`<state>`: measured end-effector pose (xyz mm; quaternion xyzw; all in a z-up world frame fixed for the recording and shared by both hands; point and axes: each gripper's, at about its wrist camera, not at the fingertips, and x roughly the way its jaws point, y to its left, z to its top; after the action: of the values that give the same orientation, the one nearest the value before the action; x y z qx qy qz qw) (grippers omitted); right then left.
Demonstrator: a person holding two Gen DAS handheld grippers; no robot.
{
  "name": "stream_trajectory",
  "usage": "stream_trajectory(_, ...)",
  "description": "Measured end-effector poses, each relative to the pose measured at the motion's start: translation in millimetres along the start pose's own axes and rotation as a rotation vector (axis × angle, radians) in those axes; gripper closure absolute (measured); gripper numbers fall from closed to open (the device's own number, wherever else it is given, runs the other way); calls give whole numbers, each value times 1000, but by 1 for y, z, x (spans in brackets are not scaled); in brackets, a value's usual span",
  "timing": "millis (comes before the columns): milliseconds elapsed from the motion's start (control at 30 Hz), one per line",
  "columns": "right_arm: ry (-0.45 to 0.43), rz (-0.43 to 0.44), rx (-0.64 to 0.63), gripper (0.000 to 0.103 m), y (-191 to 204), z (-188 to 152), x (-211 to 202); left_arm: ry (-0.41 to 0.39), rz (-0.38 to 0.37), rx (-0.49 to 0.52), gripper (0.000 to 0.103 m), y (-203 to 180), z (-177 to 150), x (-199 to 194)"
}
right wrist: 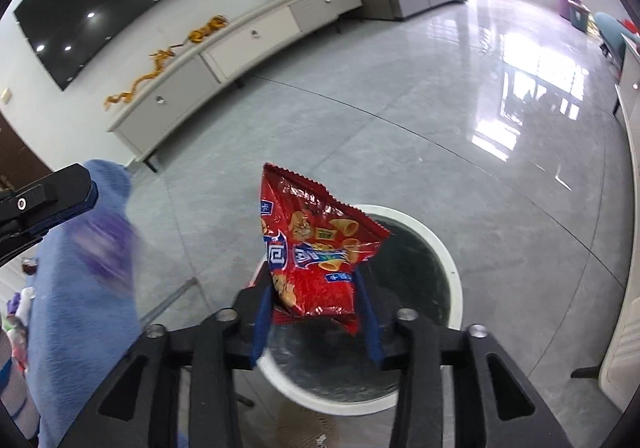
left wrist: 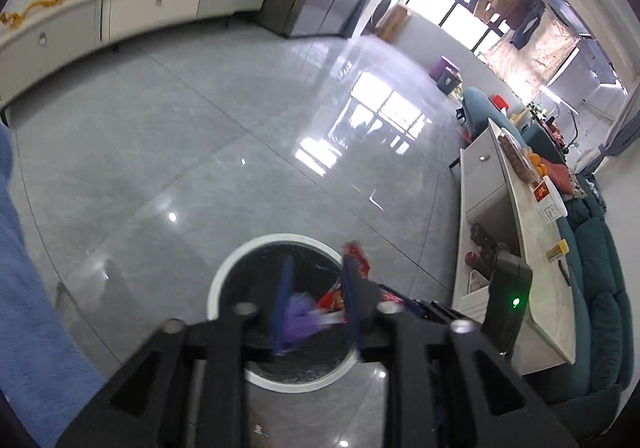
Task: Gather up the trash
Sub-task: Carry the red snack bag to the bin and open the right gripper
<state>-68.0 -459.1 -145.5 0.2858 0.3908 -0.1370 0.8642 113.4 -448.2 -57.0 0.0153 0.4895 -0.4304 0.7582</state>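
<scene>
Trash is hanging over the bin: right gripper is pinching a red snack bag, left gripper is loosely bracketing a blurred purple wrapper. Neither is dropped yet.

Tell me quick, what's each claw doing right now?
Left gripper: shut on a blurred purple wrapper.
Right gripper: shut on a red snack bag.

Glossy crinkled foil on the red snack bag. The floor is polished grey tile, mirror-bright toward 1 o'clock. The bin has a smooth white plastic rim and a shiny black liner. The right claw is matt black plastic with bright metal screws. At 9 o'clock, a soft blue cloth sleeve.
</scene>
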Motion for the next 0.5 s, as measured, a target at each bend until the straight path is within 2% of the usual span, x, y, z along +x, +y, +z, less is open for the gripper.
stream_trajectory(33, 2, -3, 6, 57, -3, -2, 1, -1, 0, -9, 41, 0, -1, 3)
stream_trajectory(133, 7, -8, 23, 57, -12, -3, 3, -7, -15, -21, 41, -1, -5, 4)
stream_trajectory(233, -9, -3, 32, 57, -19, -1, -4, -34, 5, 5, 41, -5, -7, -6)
stream_trajectory(500, -129, 18, 43, 57, -9, 5, -56, -144, 109, 42, 41, -5, -27, -74)
